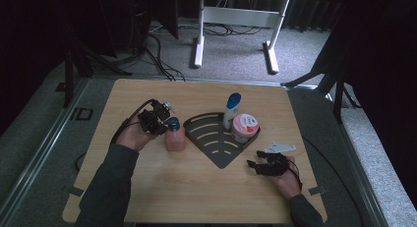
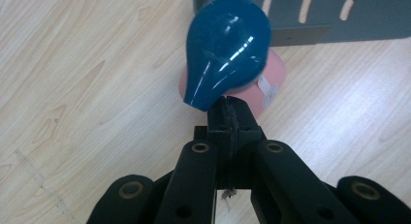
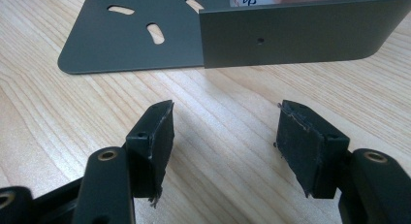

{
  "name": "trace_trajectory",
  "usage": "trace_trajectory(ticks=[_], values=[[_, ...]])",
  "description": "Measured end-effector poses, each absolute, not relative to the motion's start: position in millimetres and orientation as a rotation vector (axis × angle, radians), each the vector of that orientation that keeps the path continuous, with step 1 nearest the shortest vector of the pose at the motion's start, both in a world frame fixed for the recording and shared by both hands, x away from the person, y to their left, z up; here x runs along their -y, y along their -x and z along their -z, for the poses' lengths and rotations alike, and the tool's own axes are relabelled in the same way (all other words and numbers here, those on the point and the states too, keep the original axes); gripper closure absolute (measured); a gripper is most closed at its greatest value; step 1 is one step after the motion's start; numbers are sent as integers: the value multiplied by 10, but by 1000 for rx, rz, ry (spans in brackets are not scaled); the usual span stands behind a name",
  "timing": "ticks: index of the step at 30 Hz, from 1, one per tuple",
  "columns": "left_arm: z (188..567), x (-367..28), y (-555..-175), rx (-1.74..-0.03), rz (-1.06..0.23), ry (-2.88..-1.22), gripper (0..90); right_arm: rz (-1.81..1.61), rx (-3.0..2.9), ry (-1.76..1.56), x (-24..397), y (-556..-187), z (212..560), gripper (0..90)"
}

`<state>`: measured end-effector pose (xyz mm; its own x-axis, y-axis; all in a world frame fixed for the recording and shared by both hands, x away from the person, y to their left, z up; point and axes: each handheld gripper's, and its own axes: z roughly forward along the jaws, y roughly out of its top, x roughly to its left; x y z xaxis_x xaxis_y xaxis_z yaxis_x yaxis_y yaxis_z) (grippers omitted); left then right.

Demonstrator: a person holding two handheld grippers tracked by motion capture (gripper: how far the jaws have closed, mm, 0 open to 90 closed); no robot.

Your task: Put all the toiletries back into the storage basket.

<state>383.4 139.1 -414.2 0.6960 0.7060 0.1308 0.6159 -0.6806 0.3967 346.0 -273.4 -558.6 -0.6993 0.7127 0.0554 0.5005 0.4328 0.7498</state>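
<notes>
A pink soap bottle (image 1: 175, 139) with a blue pump head (image 1: 172, 123) stands on the wooden table, left of a dark grey corner rack (image 1: 216, 141). My left gripper (image 1: 161, 121) is at the bottle's top from the left. In the left gripper view its jaws are pressed together, and the left gripper (image 2: 228, 115) ends just under the spout of the blue pump head (image 2: 225, 49), with the pink bottle (image 2: 272, 81) behind it. My right gripper (image 1: 253, 166) rests low on the table by the rack's near right side. The right gripper (image 3: 225, 132) is open with bare wood between the pads.
The rack (image 3: 291, 35) holds a white bottle with a blue cap (image 1: 231, 109) and a pink-lidded jar (image 1: 244, 127) at its back. Its slotted floor (image 2: 368, 20) lies just beyond the pink bottle. Bare wood spreads along the table's front and left.
</notes>
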Motion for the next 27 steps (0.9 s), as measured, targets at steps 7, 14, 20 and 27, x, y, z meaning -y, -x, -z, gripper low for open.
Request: trace_trajectory(ticks=[7, 14, 20, 27], values=[[4159, -1464, -3967, -1107, -391, -2563, 896, -1130, -2419, -1055, 2735, -3461, 5586, 382], [4187, -1526, -4094, -1159, -397, -2541, 890, -1129, -2419, -1054, 2734, -3461, 5586, 382], [4199, -1520, -4152, -1165, -427, -2538, 880, -1129, -2419, -1053, 2734, -3461, 5586, 382], [4236, -1536, -4152, -1167, -445, -2556, 804, -1129, -2419, -1054, 2734, -3461, 5586, 382]])
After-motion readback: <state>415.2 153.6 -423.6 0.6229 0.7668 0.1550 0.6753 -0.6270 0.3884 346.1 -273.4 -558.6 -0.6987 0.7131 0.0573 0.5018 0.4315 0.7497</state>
